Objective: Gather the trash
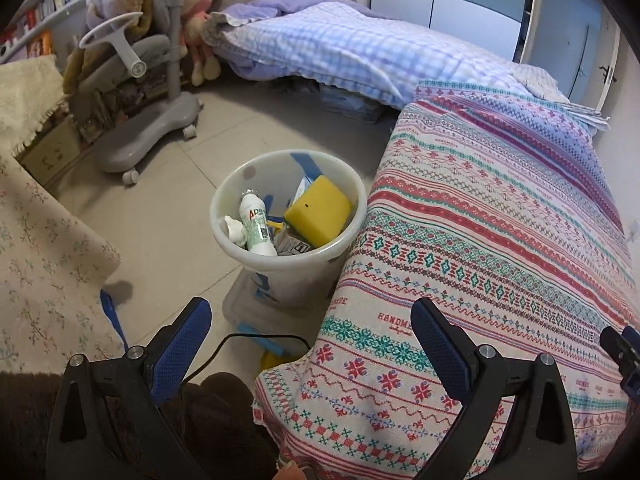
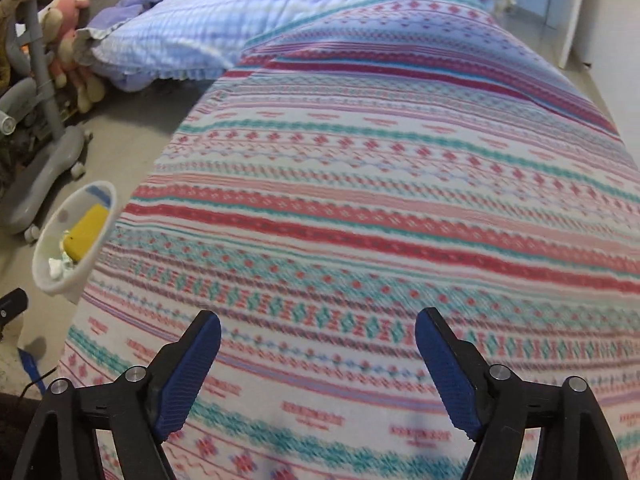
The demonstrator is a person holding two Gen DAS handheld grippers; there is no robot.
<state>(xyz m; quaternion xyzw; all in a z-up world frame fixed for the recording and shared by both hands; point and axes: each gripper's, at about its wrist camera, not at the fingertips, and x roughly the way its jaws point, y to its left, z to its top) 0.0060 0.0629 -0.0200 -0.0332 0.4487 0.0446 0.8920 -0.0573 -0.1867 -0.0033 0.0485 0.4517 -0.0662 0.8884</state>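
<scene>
Right wrist view is motion-blurred, patterned bedspread (image 2: 380, 200) fills nearly all of it, print details unreadable; white trash bin (image 2: 74, 240) squeezed at 9 o'clock edge, half hidden behind the bedspread's edge, contents mostly a yellow smear. Left wrist view sharper: trash bin (image 1: 288, 224) sits on the tile floor at centre, touching the bedspread (image 1: 500, 240) side at its 3 o'clock. Inside: yellow sponge (image 1: 318, 210) on top, white bottle (image 1: 256, 226) with red-green label leaning at the 9 o'clock side, crumpled white tissue (image 1: 234, 230) just beside it, grey carton partly buried under the sponge, text too small to read. Blue item below the bin at 6 o'clock cut off by the bedspread corner, can't identify. Grey wheeled chair (image 1: 136, 92) at 10 o'clock, plush toy (image 1: 202, 20) beside it, checked blue quilt (image 1: 340, 48) at 12. Floral cloth (image 1: 44, 264) at 9. Left gripper (image 1: 310, 320) low, tilted down toward the bin, jaws spread wide, nothing between. Right gripper (image 2: 318, 330) hangs over the bedspread, jaws also wide apart, holding nothing; its tip shows at the left view's 4 o'clock edge, cropped.
</scene>
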